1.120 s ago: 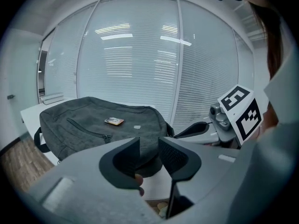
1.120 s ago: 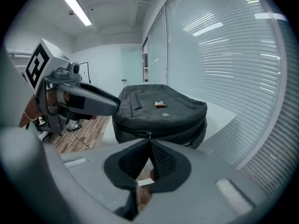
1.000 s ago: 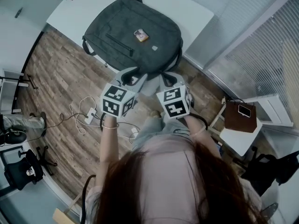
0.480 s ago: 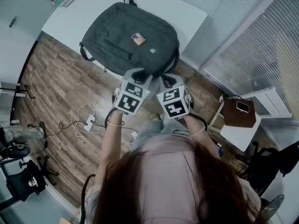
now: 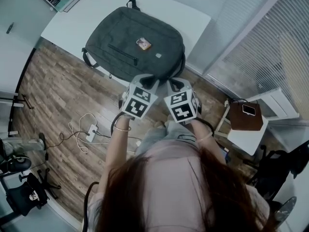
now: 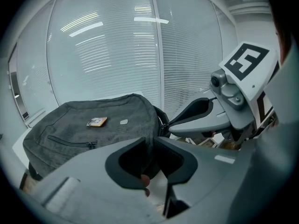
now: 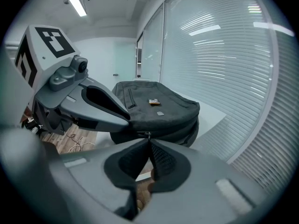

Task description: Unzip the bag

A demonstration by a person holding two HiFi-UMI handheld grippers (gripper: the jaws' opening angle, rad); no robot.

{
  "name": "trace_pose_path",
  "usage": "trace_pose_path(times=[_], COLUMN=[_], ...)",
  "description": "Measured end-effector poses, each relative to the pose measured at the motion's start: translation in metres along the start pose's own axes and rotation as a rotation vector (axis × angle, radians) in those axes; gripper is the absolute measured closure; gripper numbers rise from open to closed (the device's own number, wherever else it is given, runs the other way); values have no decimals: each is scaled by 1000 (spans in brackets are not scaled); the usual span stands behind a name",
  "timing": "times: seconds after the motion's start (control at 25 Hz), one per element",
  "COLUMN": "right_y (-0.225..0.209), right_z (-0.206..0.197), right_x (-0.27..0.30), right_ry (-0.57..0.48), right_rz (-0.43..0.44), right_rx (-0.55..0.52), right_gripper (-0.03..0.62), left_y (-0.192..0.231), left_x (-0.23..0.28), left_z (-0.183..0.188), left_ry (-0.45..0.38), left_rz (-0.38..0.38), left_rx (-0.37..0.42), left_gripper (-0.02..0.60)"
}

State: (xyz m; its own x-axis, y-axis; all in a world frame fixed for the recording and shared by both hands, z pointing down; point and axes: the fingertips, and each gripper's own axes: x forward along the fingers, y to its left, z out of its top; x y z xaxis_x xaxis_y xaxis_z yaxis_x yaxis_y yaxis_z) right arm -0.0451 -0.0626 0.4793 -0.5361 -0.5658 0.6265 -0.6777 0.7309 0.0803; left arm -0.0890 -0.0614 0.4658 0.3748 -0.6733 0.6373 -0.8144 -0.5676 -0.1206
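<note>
A dark grey backpack (image 5: 133,42) lies flat on the white table (image 5: 193,13), with a small orange tag (image 5: 143,44) on top. Both grippers are at its near edge. My left gripper (image 5: 148,81) has just been closing, and the bag's near corner fabric (image 6: 150,125) sits between its jaws, which pinch it. In its own view the left gripper (image 6: 153,144) shows only a narrow gap. My right gripper (image 5: 173,83) is beside it. Seen from its own camera, the right gripper (image 7: 149,141) is shut, its jaw tips meeting on the zipper pull (image 7: 148,135) at the bag's side seam.
The table edge runs just under the grippers, with wooden floor below. Cables and a power strip (image 5: 89,132) lie on the floor to the left. A brown bag with a phone (image 5: 246,116) rests on a small white stand at the right. Window blinds (image 5: 270,47) fill the right side.
My left gripper moved right and forward to the bag's near edge, rolled, and narrowed its jaws around the fabric. The right gripper stayed at the zipper.
</note>
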Motion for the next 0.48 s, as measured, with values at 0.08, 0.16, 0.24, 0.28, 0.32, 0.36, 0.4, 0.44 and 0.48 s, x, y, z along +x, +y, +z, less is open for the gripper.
trace_pose_path(times=[0.08, 0.16, 0.24, 0.28, 0.32, 0.36, 0.4, 0.44, 0.48], right_y=[-1, -3, -4, -5, -7, -9, -11, -13, -15], right_z=[1, 1, 1, 1, 0, 0, 0, 0, 0], right_x=[0, 0, 0, 1, 1, 2, 2, 2, 2], right_ry=[6, 12, 16, 17, 19, 20, 21, 21, 21], right_rz=[-23, -41, -50, -55, -59, -64, -68, -70, -71], right_rx=[-4, -8, -7, -6, -4, -2, 1, 4, 6], right_gripper=[583, 583, 583, 583, 583, 583, 583, 583, 583], left_y=[0, 0, 0, 0, 0, 0, 0, 0, 0], left_x=[0, -2, -2, -2, -1, -1, -1, -1, -2], left_z=[0, 0, -1, -1, -1, -1, -2, -2, -2], left_ry=[-6, -15, -21, -23, -24, -25, -26, -27, -28], left_rz=[-10, -17, -24, -29, -34, -39, -43, -46, -49], left_rx=[4, 5, -2, -6, -10, -13, -17, -22, -28], left_gripper=[518, 522, 523, 523, 523, 523, 523, 523, 523])
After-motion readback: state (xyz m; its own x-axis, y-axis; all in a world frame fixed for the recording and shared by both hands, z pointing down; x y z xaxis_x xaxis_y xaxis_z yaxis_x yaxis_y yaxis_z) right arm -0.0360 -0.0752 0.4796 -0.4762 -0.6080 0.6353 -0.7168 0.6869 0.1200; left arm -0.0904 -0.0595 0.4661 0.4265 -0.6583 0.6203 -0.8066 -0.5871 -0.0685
